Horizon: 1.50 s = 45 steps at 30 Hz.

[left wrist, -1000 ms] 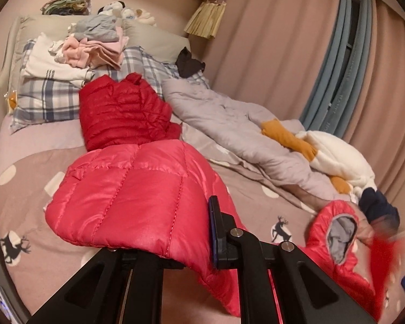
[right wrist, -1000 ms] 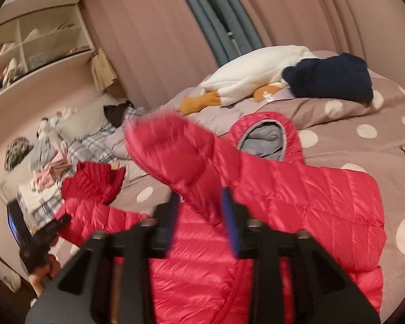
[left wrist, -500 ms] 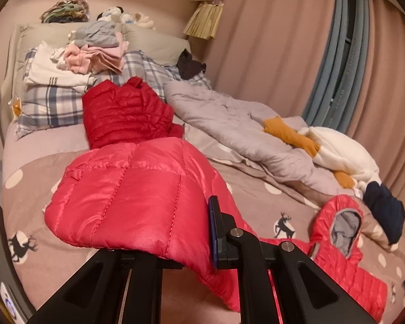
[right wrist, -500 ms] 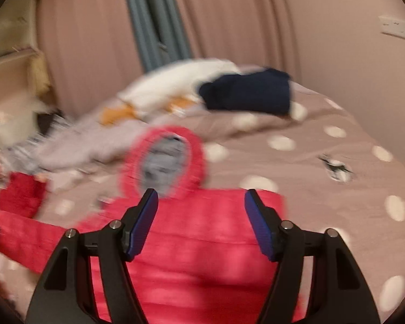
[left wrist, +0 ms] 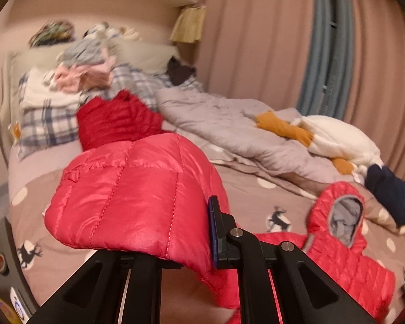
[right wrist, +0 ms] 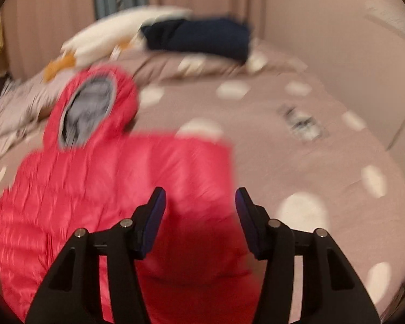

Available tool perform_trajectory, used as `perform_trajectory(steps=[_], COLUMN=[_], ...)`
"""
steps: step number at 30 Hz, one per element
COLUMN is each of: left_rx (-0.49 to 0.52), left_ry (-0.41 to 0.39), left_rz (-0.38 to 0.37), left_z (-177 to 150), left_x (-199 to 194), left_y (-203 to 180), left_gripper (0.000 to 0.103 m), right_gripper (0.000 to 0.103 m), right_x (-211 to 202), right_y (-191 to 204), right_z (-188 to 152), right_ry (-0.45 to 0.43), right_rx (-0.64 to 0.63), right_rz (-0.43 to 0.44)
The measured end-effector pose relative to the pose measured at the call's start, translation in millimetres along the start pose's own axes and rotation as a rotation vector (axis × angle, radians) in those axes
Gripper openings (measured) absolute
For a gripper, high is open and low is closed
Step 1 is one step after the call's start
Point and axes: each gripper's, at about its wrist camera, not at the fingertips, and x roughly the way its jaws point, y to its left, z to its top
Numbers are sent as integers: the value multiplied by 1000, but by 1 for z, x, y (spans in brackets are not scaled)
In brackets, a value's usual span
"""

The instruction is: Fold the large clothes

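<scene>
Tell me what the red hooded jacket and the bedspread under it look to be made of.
Red hooded jacket: likely a thin nylon-type shell over puffy fill, probably down or synthetic. It has a glossy sheen and stitched, swollen quilt panels; the hood lining looks matte grey.

Bedspread: apparently soft woven or brushed fabric, matte brown, printed with white dots and deer, creasing gently. The exact fibre cannot be told.

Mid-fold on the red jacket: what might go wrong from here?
1. The left gripper pinches only a puffy edge of the red jacket; the slick fabric may slip out.
2. The right gripper is closing above the jacket without pressing it; it could grab one layer only.
3. The hood lies unfolded and may bunch.
</scene>
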Motion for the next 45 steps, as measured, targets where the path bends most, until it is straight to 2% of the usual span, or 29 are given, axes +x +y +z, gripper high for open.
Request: perform_trajectory(steps=[2, 4, 5, 8, 10, 12, 14, 16, 18, 20, 23, 26, 30, 32, 36, 39, 45], left_rx=[33, 35, 45, 122, 189, 249, 294, 339, 369, 369, 380, 341, 275, 245, 196, 168, 135], left_ry=[2, 26, 56, 95, 124, 190, 251, 323, 366, 342, 242, 179, 170, 157, 126, 148, 118], left_rz=[-48, -137, -192, -270, -341, -397, -386, -375, -367, -345, -266, -208, -153, -168, -170, -184, -74], left_z=[-3, -6, -9, -25, -44, -68, -90, -111, -122, -123, -115, -99, -82, -74, -61, -55, -51], left_x=[-4, -5, -5, -8, -13, -13, -11, -5, -3, -5, -17, -25, -23, -27, -35, -32, -22], left_y=[-22, -45, -63, -110, -147, -179, -198, -211, -213, -208, -198, -176, -144, -131, -119, -112, -95], left_gripper=[10, 10, 10, 10, 10, 10, 11, 23, 57, 69, 71, 82, 84, 84, 84, 84, 84], right_gripper=[55, 56, 56, 57, 59, 60, 61, 62, 65, 66, 68, 72, 76, 76, 80, 82, 86], right_x=[-23, -43, -48, -68, -77, -85, -91, -95, -96, -96, -91, -79, -63, -62, -68, -69, -72], right_y=[-12, -29, -33, -53, -61, -67, -70, -71, -73, -74, -71, -61, -28, -4, 24, 34, 37], right_z=[9, 15, 18, 18, 16, 12, 8, 6, 2, -2, -5, -5, -1, 3, 6, 6, 8], right_ry=[-80, -128, -136, -161, -168, -172, -181, -184, -177, -172, -158, -114, -78, -78, -104, -106, -119], right_rx=[17, 58, 72, 128, 152, 168, 169, 156, 152, 153, 152, 147, 95, 39, -2, -13, -20], right_rz=[-67, -108, -116, -139, -133, -132, -145, -160, -150, -155, -152, -85, 17, 82, 121, 153, 154])
